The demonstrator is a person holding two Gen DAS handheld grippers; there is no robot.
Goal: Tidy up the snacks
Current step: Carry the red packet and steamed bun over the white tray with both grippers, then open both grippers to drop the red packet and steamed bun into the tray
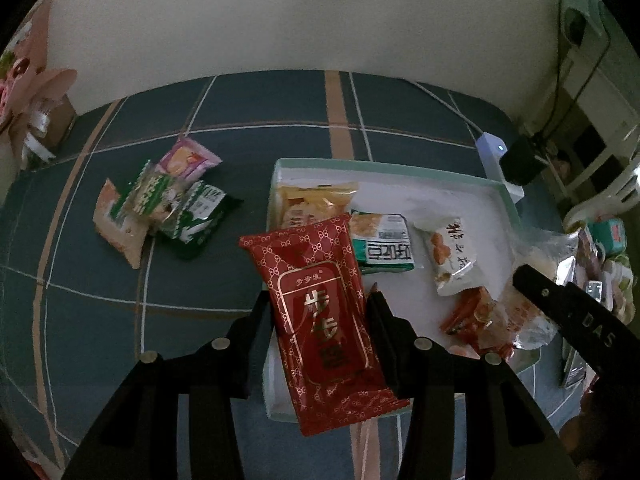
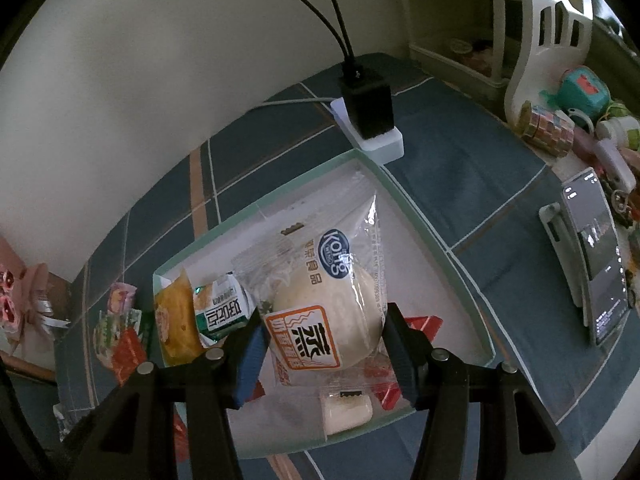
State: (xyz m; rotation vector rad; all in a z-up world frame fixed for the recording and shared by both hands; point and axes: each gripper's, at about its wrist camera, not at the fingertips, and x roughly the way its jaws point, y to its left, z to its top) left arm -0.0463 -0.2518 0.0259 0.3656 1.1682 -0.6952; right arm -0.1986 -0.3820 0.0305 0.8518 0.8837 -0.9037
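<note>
My left gripper (image 1: 316, 304) is shut on a red snack packet (image 1: 320, 312) with gold lettering, held over the near left corner of the pale green tray (image 1: 384, 170). My right gripper (image 2: 320, 332) is shut on a clear bag with a round bun (image 2: 332, 300), held over the same tray (image 2: 420, 216). In the tray lie a yellow packet (image 1: 312, 200), a green-and-white packet (image 1: 384, 240), a white packet (image 1: 452, 256) and red-orange packets (image 1: 476, 316). The right gripper's body (image 1: 568, 312) shows in the left wrist view at the right.
A pile of several snack packets (image 1: 160, 204) lies on the blue checked cloth left of the tray. A power strip with a black charger (image 2: 368, 112) sits behind the tray. A phone on a stand (image 2: 596, 256) and toys (image 2: 580, 120) stand at the right. A pink bouquet (image 1: 28, 92) is far left.
</note>
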